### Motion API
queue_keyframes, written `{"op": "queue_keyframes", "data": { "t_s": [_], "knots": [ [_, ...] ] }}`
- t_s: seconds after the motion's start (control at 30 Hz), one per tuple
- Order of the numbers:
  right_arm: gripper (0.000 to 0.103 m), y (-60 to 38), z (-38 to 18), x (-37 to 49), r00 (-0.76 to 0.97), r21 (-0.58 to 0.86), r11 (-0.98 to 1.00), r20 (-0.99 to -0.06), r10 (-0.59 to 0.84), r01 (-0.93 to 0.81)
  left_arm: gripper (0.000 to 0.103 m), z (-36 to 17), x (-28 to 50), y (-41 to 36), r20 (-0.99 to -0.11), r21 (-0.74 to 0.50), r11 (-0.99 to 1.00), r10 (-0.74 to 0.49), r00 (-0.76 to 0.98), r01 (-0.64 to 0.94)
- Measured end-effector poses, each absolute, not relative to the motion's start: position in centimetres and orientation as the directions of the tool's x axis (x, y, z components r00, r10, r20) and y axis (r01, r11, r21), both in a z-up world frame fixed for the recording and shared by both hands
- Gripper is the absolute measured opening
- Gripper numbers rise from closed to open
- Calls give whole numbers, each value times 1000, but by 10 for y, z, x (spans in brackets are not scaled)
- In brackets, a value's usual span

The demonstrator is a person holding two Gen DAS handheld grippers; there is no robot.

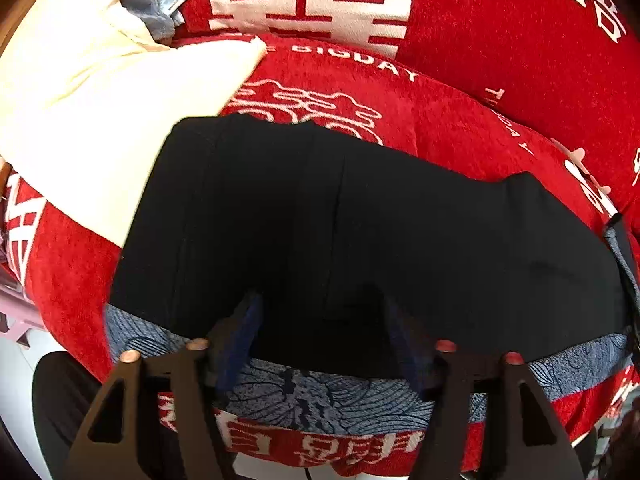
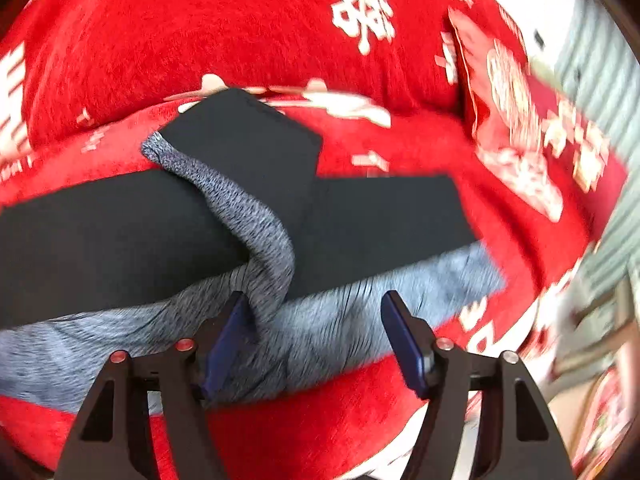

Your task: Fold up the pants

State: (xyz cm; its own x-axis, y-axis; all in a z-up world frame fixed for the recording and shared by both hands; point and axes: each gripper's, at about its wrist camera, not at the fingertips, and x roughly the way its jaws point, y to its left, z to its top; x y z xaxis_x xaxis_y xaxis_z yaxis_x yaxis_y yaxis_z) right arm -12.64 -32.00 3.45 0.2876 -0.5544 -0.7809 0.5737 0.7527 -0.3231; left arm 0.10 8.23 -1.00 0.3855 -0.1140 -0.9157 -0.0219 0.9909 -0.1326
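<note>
Black pants [image 1: 360,220] lie spread on the red bedding [image 1: 420,120], with a blue-grey patterned strip [image 1: 320,392] showing along their near edge. My left gripper [image 1: 324,320] hangs over that near edge, open, its blue pads apart with nothing pinched. In the right wrist view the pants [image 2: 120,240] show a heathered grey side [image 2: 360,300] and a black end turned back [image 2: 248,136]. A twisted grey fold [image 2: 248,216] runs down to my right gripper [image 2: 316,312]. That gripper is open and the fold lies against its left finger [image 2: 228,332].
A cream pillow [image 1: 100,100] and a grey cloth [image 1: 140,0] sit at the far left. Red cushions with white characters [image 1: 500,20] stand behind the pants. A red printed packet [image 2: 512,120] lies to the right, with a pale ribbed surface [image 2: 600,80] beyond the bed's edge.
</note>
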Motion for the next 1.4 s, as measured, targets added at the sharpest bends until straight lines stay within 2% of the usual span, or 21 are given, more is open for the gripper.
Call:
{"op": "queue_keyframes", "data": {
  "t_s": [0.23, 0.43, 0.53, 0.6, 0.67, 0.7, 0.73, 0.77, 0.8, 0.83, 0.93, 0.97, 1.03, 1.13, 1.2, 1.4],
  "knots": [
    [77, -303, 27, -63, 264, -587, 739, -694, -669, 331, 68, -15, -7, 72, -912, -60, 998, -49, 407, -15],
    [79, -295, 14, -40, 248, -626, 732, -689, -681, 270, 68, -10, -3, 63, -923, -37, 999, -25, 385, -22],
    [79, -296, 13, -35, 245, -620, 730, -689, -682, 286, 68, -1, 3, 31, -923, -69, 997, -81, 377, 46],
    [79, -295, 12, -31, 240, -618, 730, -691, -682, 294, 68, 10, 5, -10, -910, -12, 990, -68, 409, 138],
    [78, -296, 11, -28, 241, -601, 743, -706, -666, 295, 68, 15, 5, -58, -884, 131, 960, 1, 468, 247],
    [68, -300, 11, -26, 252, -561, 773, -735, -630, 295, 68, 13, 6, -74, -876, 192, 941, 37, 480, 279],
    [51, -304, 11, -26, 256, -521, 798, -762, -595, 302, 68, 5, 9, -90, -871, 263, 916, 91, 483, 303],
    [43, -311, 13, -28, 249, -498, 804, -775, -580, 325, 68, -3, 13, -95, -869, 312, 900, 140, 475, 305],
    [29, -317, 16, -30, 245, -492, 798, -774, -584, 348, 70, -11, 17, -92, -865, 343, 892, 178, 470, 294],
    [21, -323, 21, -34, 248, -476, 794, -774, -583, 379, 83, -14, 19, -85, -858, 356, 892, 194, 476, 277],
    [14, -347, 40, -62, 269, -422, 764, -760, -592, 489, 95, -16, 19, -54, -833, 404, 884, 249, 494, 235],
    [13, -355, 44, -72, 267, -414, 747, -752, -603, 520, 96, -16, 17, -42, -851, 367, 897, 216, 479, 246],
    [13, -375, 50, -95, 265, -370, 723, -755, -600, 583, 96, -12, 12, -23, -870, 316, 913, 169, 463, 260],
    [13, -398, 52, -138, 306, -196, 716, -806, -507, 670, 96, -9, -4, -16, -866, 331, 899, 170, 470, 285],
    [13, -399, 49, -158, 317, -157, 695, -805, -501, 701, 96, -8, -7, -17, -865, 333, 901, 175, 470, 278],
    [14, -413, 43, -180, 408, -21, 712, -807, -426, 701, 96, 16, -2, -46, -887, 212, 939, 68, 457, 272]
  ]
}}
